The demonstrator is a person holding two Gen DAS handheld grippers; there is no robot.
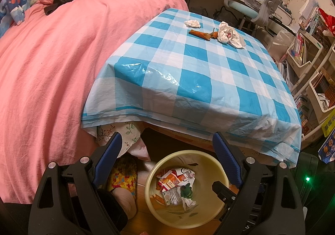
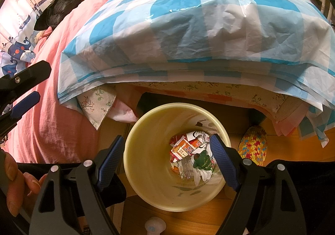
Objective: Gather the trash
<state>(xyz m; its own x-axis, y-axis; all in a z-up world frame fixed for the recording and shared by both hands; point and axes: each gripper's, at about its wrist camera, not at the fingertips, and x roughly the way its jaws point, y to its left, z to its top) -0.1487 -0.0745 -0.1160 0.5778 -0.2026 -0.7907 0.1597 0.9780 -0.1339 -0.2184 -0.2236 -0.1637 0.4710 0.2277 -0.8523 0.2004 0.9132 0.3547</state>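
A cream waste bin [image 1: 209, 158] stands on the floor below the table's front edge; it also shows in the right wrist view [image 2: 146, 151]. It holds wrappers and crumpled paper [image 2: 188, 153]. On the blue-checked tablecloth [image 1: 199, 71] lie a white tissue ball [image 1: 192, 23], an orange peel [image 1: 202, 34] and a crumpled white plastic bag [image 1: 229, 35]. My left gripper [image 1: 167, 140] is open and empty, above and left of the bin. My right gripper [image 2: 165, 142] is open and empty, right over the bin's mouth. The left gripper [image 2: 25, 88] shows at the right view's left edge.
A pink bed [image 1: 52, 77] runs along the table's left side. Patterned slippers lie on the wooden floor beside the bin [image 1: 123, 174] [image 2: 253, 144]. A desk chair [image 1: 255, 2] and bookshelves [image 1: 309, 63] stand behind and right of the table.
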